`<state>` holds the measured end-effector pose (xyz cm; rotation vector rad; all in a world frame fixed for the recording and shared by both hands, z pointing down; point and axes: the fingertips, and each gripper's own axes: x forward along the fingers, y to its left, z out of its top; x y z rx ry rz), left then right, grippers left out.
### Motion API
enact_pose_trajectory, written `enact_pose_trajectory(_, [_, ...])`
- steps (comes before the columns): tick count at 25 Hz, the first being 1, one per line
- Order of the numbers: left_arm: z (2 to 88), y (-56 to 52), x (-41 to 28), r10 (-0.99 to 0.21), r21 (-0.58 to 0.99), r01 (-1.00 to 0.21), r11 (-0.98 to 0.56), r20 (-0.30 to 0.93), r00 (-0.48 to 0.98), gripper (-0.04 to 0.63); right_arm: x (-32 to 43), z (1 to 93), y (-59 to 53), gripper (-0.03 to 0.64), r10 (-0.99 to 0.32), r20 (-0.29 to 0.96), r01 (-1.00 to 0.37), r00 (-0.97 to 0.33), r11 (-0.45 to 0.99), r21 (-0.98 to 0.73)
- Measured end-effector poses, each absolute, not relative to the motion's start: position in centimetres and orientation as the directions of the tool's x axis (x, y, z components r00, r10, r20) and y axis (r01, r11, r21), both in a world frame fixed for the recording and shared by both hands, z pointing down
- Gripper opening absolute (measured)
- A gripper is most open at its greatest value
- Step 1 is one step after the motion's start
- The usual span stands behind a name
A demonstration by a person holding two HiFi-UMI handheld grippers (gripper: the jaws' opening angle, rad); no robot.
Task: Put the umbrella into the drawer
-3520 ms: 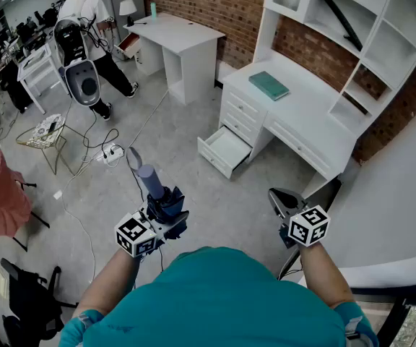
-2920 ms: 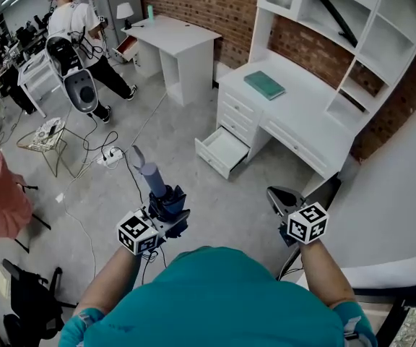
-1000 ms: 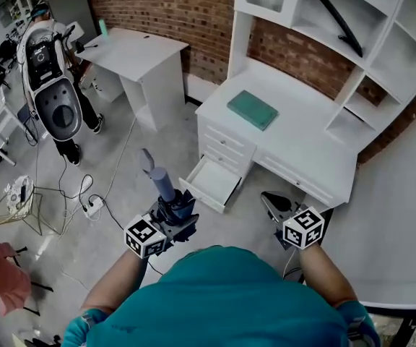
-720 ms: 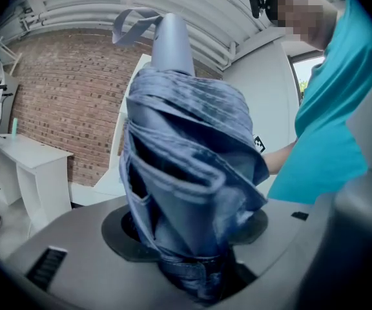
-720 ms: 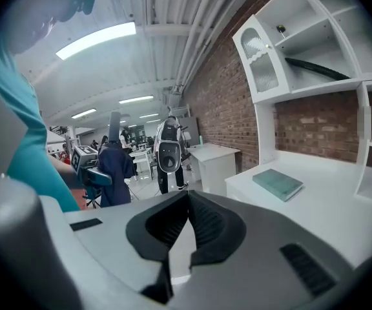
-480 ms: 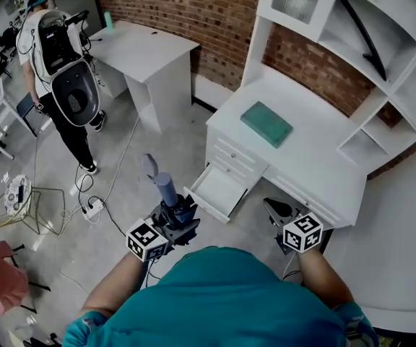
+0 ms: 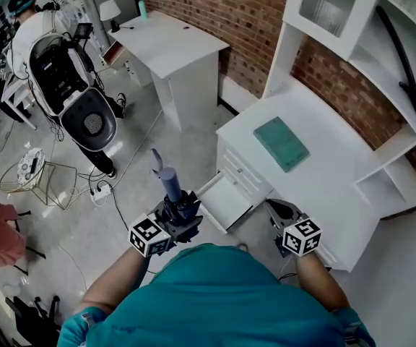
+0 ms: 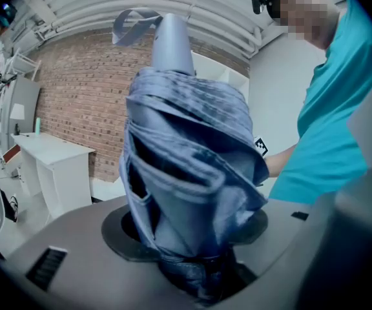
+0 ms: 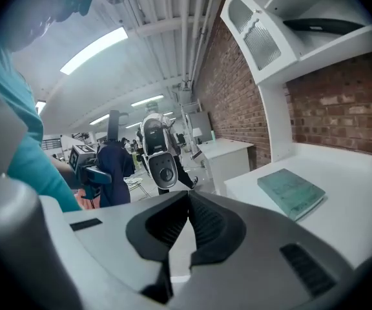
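My left gripper (image 7: 175, 212) is shut on a folded blue umbrella (image 7: 169, 185), which stands upright with its grey handle and strap on top. In the left gripper view the umbrella (image 8: 186, 166) fills the middle and hides the jaws' tips. The white desk (image 7: 316, 186) has its lowest left drawer (image 7: 226, 202) pulled open, just right of the umbrella; its inside looks bare. My right gripper (image 7: 283, 211) hangs in front of the desk, shut with nothing in it. From the right gripper view, its pads (image 9: 202, 221) meet at the tip, and the umbrella (image 9: 113, 163) shows at the left.
A teal book (image 7: 282, 143) lies on the desk top. White shelves (image 7: 381, 42) rise above it with a dark long thing. A second white table (image 7: 172, 45) stands at the back. A person with a backpack (image 7: 67, 85) stands at the left among cables (image 7: 100, 190) and a wire stool (image 7: 31, 172).
Both grippers and the umbrella have come closer to the desk; the open drawer now lies right beside the umbrella. The person with the backpack has shifted at the left.
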<state>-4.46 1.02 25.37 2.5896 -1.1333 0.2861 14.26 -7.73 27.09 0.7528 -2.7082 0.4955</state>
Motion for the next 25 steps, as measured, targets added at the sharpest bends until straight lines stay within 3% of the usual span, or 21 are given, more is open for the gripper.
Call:
enact_pose_trajectory(10, [24.7,-4.5,0.4,-0.767,0.279,-0.846,-0.454,0.36,0.531,0.264,15.3,28.6,-13.3,0.023,-0.225,0.258,-0.306,-0.94,0.891,-0.335])
enact_pose_trajectory(17, [25.1,-5.0,0.4,-0.759,0.258,-0.879,-0.4,0.445,0.476,0.264,15.1,31.9,-14.3,0.023,-0.182,0.252,-0.271,-0.95,0.884,-0.381])
enact_pose_trajectory(25, [26.8,-6.2,1.0,-0.695,0.3,-0.842,-0.449,0.474,0.54,0.264,14.7,33.2,-13.9,0.023,-0.23,0.248,-0.309,-0.941,0.881,-0.358])
